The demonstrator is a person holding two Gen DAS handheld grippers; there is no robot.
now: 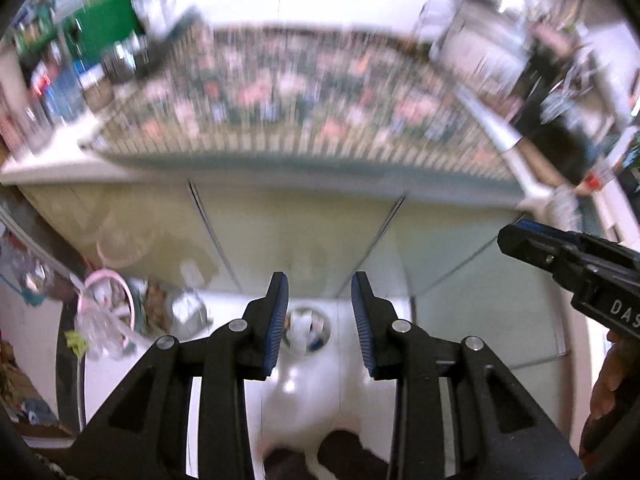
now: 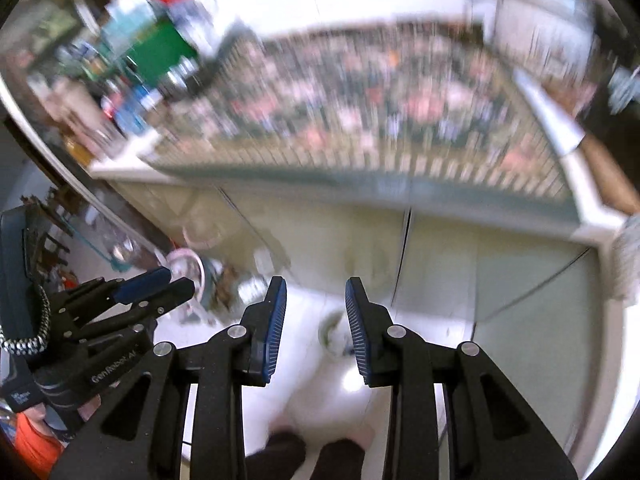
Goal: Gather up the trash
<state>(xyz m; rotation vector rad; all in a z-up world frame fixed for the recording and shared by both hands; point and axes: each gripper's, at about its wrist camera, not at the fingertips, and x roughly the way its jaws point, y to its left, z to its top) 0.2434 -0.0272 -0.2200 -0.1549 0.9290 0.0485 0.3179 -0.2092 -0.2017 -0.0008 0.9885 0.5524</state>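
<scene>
Both grippers are pointing steeply down at a white floor [image 1: 224, 308] in front of a counter; the pictures are smeared with motion blur, so small things are hard to read. The left gripper [image 1: 320, 322] is standing with its blue-padded fingers [image 1: 279, 320] parted and nothing between them; the right gripper [image 2: 316, 328] is showing the same, its jaws apart and empty, with only floor in the gap.

Below them a small round bin [image 1: 308, 330] is sitting on the floor, something white and bluish lying inside it; in the right wrist view the bin [image 2: 334, 338] is half hidden behind the right-hand finger; what exactly the trash is, I cannot tell. Further left a heap of clutter [image 1: 108, 320] is lying against the base of the pale cabinet doors [image 1: 296, 236]: a pink ring, clear crumpled plastic and brownish scraps.

Above the doors a flowered cloth [image 1: 288, 104] is covering the counter top; a knife [image 1: 508, 140] with a wooden handle is resting at its right edge; bottles and a green box [image 1: 102, 28] are crowding the left end.

Each gripper is showing in the other's view, side by side and apart; dark shoes [image 1: 320, 460] are showing at the bottom.
</scene>
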